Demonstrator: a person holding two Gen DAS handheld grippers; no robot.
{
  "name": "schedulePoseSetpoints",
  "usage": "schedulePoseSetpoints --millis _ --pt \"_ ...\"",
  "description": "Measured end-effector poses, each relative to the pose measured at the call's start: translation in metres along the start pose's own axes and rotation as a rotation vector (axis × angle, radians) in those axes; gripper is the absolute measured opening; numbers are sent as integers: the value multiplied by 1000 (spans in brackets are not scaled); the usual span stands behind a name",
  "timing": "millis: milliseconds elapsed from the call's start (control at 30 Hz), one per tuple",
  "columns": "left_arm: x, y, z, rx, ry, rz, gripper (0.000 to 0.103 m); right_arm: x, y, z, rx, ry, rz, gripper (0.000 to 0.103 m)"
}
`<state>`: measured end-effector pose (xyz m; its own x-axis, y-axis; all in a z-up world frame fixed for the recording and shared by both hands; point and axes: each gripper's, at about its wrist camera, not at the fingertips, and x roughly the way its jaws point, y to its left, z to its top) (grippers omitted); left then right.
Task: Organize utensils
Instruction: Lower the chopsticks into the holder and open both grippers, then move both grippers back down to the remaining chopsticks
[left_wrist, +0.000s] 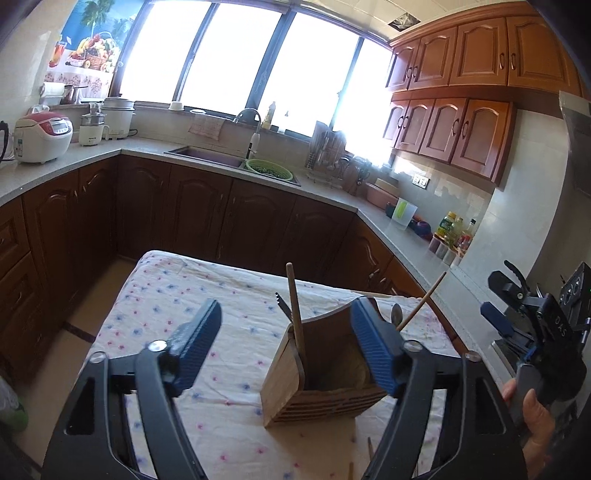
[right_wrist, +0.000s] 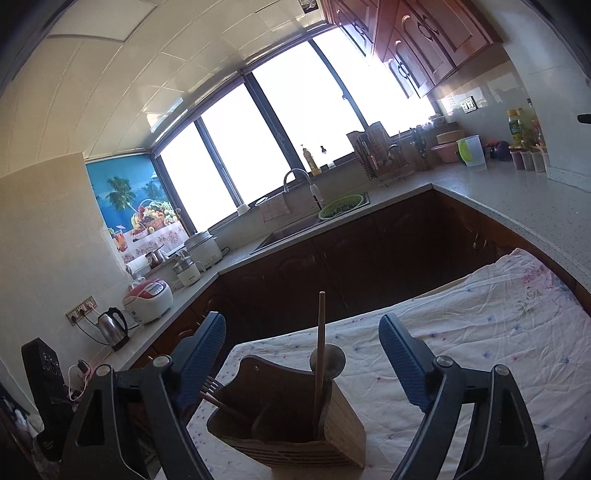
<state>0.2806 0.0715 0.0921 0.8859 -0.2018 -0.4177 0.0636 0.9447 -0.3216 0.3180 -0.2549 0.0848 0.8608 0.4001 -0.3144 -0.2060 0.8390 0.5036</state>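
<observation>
Left wrist view: the left gripper (left_wrist: 286, 347) fills the lower frame, its two blue-padded fingers (left_wrist: 195, 347) spread wide with nothing between them. Just ahead, at about 5 o'clock from centre, a wooden utensil holder (left_wrist: 314, 384) stands on a table (left_wrist: 177, 295) covered with a floral cloth. The right-hand finger overlaps the holder's right edge; whether it touches cannot be told. A wooden-handled utensil (left_wrist: 295, 306) rises nearly upright from the holder's left compartment, with a dark fork (left_wrist: 282, 302) beside it. A chopstick (left_wrist: 423, 301) leans out toward 2 o'clock, next to a metal spoon (left_wrist: 396, 314). At 3 to 4 o'clock, the right gripper (left_wrist: 498, 295) is seen from the side, held in a hand (left_wrist: 532, 417); its finger spacing cannot be told from here.

Right wrist view: the right gripper (right_wrist: 303, 354) sits low in frame, fingers spread apart and empty. The utensil holder (right_wrist: 288, 417) stands at 6 o'clock between them. A wooden stick (right_wrist: 320, 354) stands upright in it, a round spoon bowl (right_wrist: 334, 358) behind.
</observation>
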Motion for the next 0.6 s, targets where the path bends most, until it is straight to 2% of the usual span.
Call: schedulePoseSetpoints --millis 67,233,367,600 --pt "-14 3 -4 -21 -18 5 90 -14 -3 0 25 -17 14 99" --pt "-42 0 -23 -11 -13 13 93 -49 -5 -10 17 -19 11 100" --pt "-59 -6 -44 21 20 5 93 -76 -10 -28 6 1 -1 100" --pt "-75 -11 -94 32 120 -2 93 -116 -29 -72 -2 74 -78 100"
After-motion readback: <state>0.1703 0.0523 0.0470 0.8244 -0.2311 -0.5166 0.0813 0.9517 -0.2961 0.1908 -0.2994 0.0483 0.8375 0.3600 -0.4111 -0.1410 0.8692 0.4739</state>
